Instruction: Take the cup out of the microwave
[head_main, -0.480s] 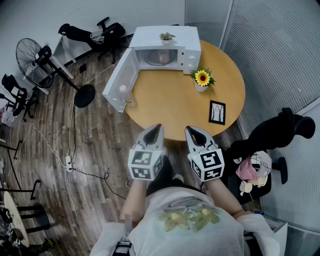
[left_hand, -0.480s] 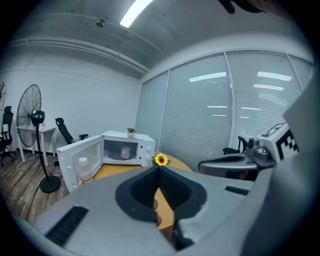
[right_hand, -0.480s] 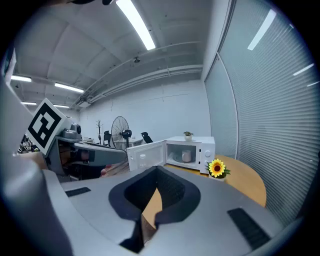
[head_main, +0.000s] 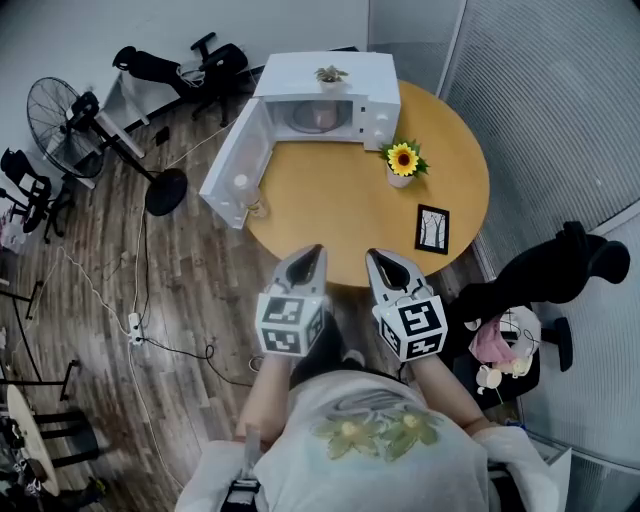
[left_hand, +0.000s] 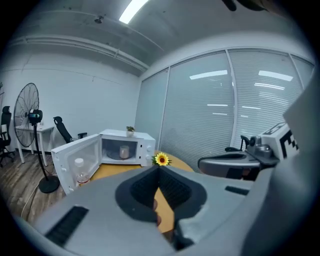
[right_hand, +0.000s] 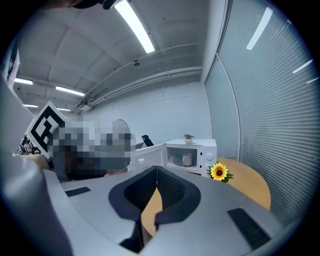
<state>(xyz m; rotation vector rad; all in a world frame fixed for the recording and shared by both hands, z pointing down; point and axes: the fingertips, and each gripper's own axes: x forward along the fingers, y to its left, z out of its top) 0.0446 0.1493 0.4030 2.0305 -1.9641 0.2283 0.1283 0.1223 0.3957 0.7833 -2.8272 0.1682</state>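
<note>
A white microwave (head_main: 375, 100) stands at the far side of the round wooden table (head_main: 340, 215) with its door (head_main: 232, 165) swung wide open to the left. Inside it sits a pale cup (head_main: 322, 116), which also shows in the left gripper view as the cup (left_hand: 123, 151) and in the right gripper view as the cup (right_hand: 187, 159). My left gripper (head_main: 312, 251) and right gripper (head_main: 372, 256) hover side by side at the table's near edge, pointing toward the microwave. Both are shut and hold nothing, far from the cup.
A potted sunflower (head_main: 402, 160) and a small black picture frame (head_main: 433, 225) stand on the table's right half. A small bottle (head_main: 259, 204) stands by the open door. A little plant (head_main: 330, 74) tops the microwave. A floor fan (head_main: 60, 115) and chairs stand at the left.
</note>
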